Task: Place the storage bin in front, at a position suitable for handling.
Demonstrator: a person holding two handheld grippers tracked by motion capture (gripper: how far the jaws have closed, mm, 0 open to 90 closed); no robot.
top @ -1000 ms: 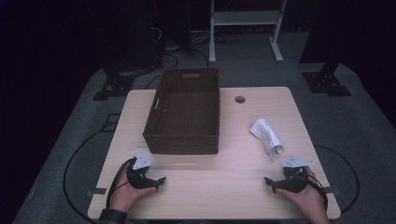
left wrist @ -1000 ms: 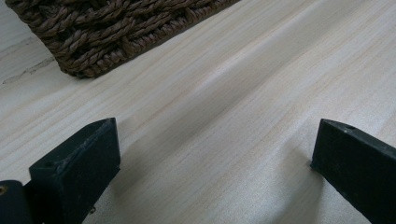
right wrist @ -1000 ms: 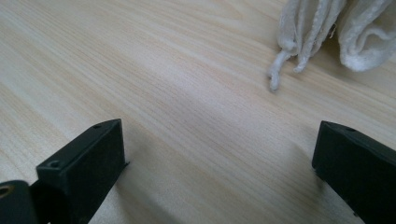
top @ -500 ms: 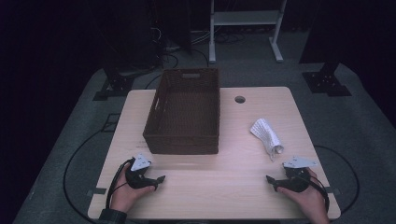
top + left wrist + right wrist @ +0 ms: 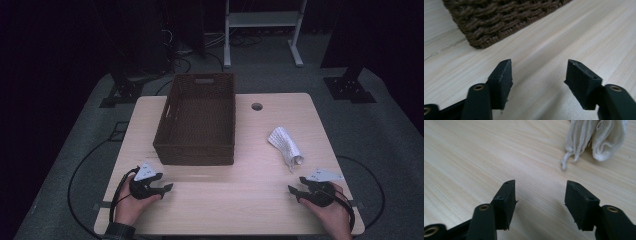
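A dark brown woven basket point(image 5: 197, 120) stands on the light wood table point(image 5: 240, 200), left of centre. A folded white cloth point(image 5: 285, 144) lies to its right. My left gripper point(image 5: 167, 188) rests low on the table in front of the basket's near left corner point(image 5: 477, 37); its jaws have just been closing and stand apart with nothing between them point(image 5: 539, 82). My right gripper point(image 5: 292, 191) lies near the front right, just short of the cloth's frayed end point(image 5: 596, 137). Its jaws have also been closing and hold nothing point(image 5: 540, 202).
A round cable hole point(image 5: 257, 106) sits in the table behind the cloth. Beyond the table are a white stand's legs point(image 5: 260, 35) and dark equipment bases point(image 5: 350, 85) on the grey floor. Bare wood stretches between the two grippers.
Both hands stay where they were. In the high view the jaws of each gripper look a little narrower than a second ago.
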